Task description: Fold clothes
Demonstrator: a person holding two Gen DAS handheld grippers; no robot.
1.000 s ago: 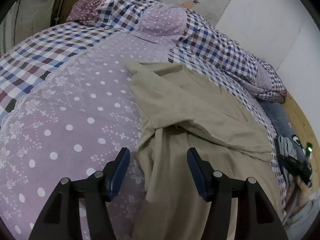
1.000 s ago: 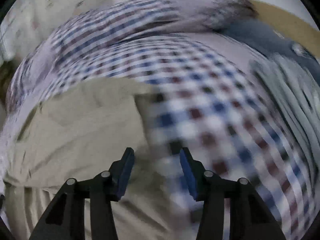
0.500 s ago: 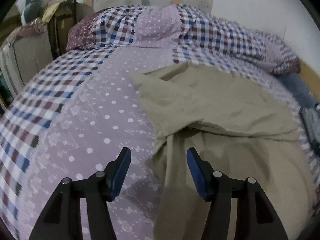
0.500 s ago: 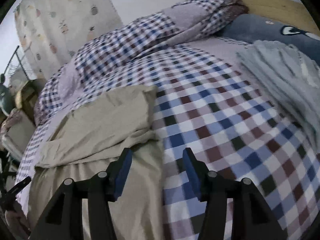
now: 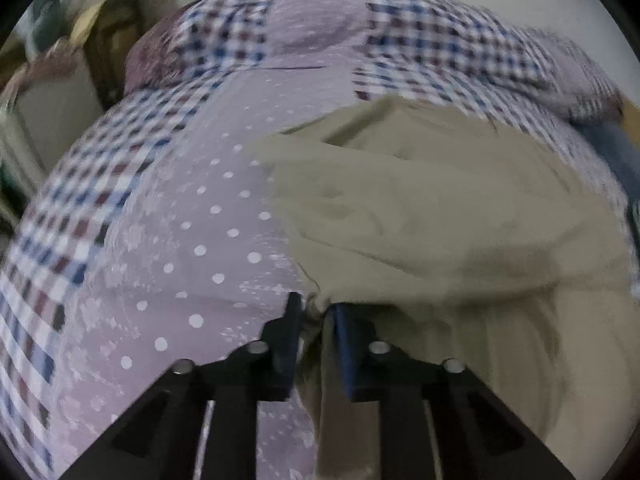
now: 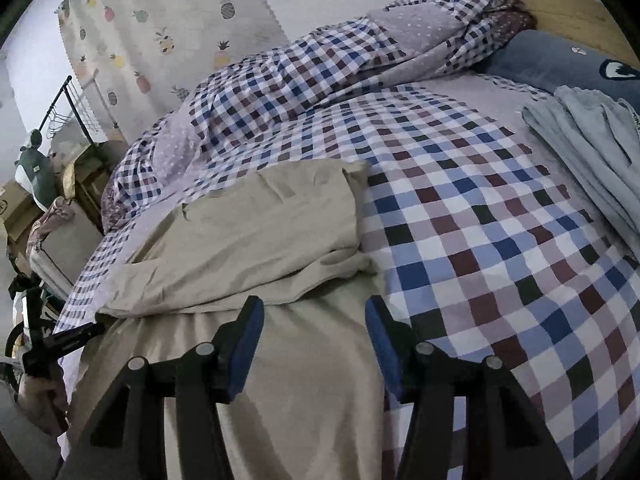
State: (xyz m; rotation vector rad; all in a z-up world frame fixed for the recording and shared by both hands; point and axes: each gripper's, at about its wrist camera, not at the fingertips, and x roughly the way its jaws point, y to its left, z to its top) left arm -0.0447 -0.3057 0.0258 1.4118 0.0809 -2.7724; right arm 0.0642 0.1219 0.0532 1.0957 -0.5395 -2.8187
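One beige garment (image 6: 256, 240) is laid on a bed (image 6: 500, 280). The garment is positioned on the left half of the bed as seen from the right wrist view, partly on a lilac polka-dot panel (image 5: 192, 248) of the cover and partly against the checked panel. An upper layer of the garment is folded over a lower layer, so that one fold edge is presented across the cloth just ahead of the right gripper.

Two grippers are counted. The left gripper (image 5: 314, 312) is seen with its two blue-padded fingers drawn close together, and a bunched edge of the beige garment is pinched between them at the garment's left border. The left wrist view is blurred, so finer detail of the grip cannot be told.

The right gripper (image 6: 314, 316) is held above the lower layer of the garment with its two fingers spread wide; nothing is held between them. The right border of the garment lies just beside the right-hand finger.

One light grey garment (image 6: 592, 148) is laid at the right of the bed, well apart from the beige one. One dark blue pillow (image 6: 560, 64) is placed behind it, against a wooden headboard (image 6: 576, 20). One bunched quilt (image 6: 320, 72) in matching check and dots is heaped along the far side of the bed. One pineapple-print hanging (image 6: 168, 28) is fixed to the wall behind.

At the lower left of the right wrist view, the left gripper is visible with one hand (image 6: 40, 396) on its handle.
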